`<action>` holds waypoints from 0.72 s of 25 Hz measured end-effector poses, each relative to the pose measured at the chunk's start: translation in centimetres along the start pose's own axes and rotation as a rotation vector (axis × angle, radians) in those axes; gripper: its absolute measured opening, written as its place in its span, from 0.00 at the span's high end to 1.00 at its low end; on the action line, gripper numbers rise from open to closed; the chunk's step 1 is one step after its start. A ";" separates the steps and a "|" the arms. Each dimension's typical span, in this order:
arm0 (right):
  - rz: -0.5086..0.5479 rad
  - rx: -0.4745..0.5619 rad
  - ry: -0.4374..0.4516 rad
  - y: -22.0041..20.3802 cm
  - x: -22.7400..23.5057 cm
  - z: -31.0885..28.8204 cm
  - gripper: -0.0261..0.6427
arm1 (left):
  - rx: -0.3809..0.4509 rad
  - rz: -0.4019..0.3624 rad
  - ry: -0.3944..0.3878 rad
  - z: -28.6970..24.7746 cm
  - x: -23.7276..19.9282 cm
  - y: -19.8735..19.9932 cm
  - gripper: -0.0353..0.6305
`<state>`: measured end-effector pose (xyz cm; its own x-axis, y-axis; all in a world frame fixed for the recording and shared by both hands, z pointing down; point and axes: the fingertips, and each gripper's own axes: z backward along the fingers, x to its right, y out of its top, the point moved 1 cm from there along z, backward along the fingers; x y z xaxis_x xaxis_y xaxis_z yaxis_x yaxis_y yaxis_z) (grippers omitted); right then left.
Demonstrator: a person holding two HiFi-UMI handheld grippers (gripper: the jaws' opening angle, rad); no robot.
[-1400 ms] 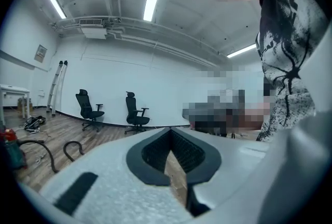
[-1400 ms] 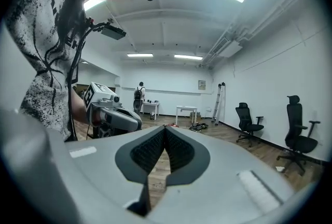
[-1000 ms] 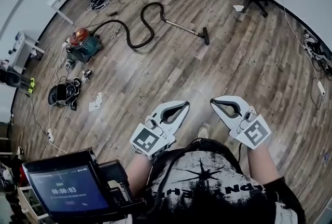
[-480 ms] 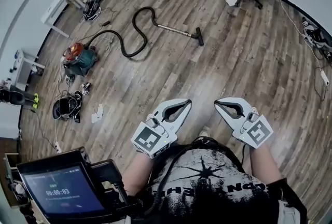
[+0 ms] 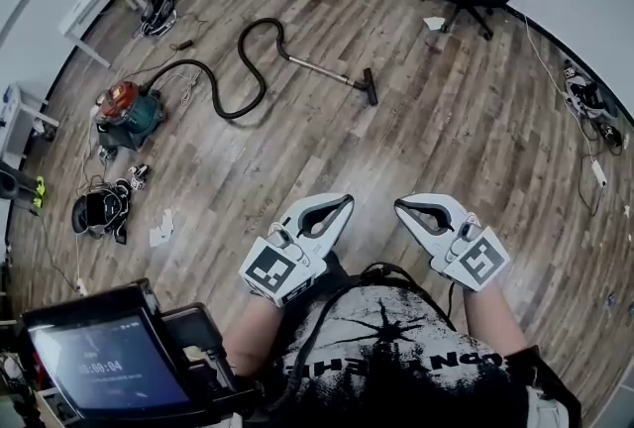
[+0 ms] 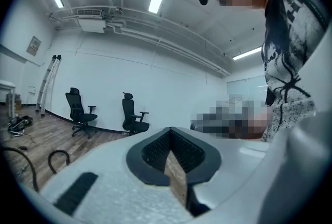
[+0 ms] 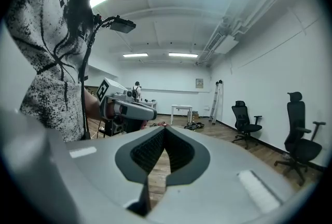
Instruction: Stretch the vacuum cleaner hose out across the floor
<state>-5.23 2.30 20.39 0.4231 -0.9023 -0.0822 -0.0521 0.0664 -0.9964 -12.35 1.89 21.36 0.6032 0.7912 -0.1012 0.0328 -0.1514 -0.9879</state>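
Both pairs of jaws are closed with nothing between them: the left gripper (image 5: pixel 345 201) and the right gripper (image 5: pixel 400 206) are held side by side in front of the person's chest, pointing out over the wooden floor (image 5: pixel 436 119). Well apart from them, across the room, the vacuum cleaner hose (image 5: pixel 264 79) lies in a loose S-shaped bend rather than a straight run. One end joins the red and teal canister (image 5: pixel 124 111) at the left. The other end leads into the metal wand (image 5: pixel 322 68), which ends in the dark floor head (image 5: pixel 370 87). By my reading, the task has not really begun: neither gripper has reached the hose, so approaching, gripping and pulling it straight all remain.
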 end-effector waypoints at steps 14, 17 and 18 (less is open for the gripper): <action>0.016 -0.012 -0.032 2.7 5.7 -21.5 0.95 | 0.113 -0.056 -0.039 5.3 -19.6 4.1 0.95; 0.026 -0.025 -0.030 2.7 6.0 -24.4 0.95 | 0.088 -0.021 -0.023 6.7 -22.4 3.0 0.95; 0.030 -0.030 -0.031 2.6 6.3 -25.2 0.95 | 0.084 -0.013 -0.017 7.1 -23.3 2.8 0.95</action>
<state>-25.47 -13.93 17.71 0.4492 -0.8862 -0.1132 -0.0922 0.0801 -0.9925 -31.98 -12.77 20.14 0.5892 0.8030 -0.0896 -0.0267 -0.0914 -0.9955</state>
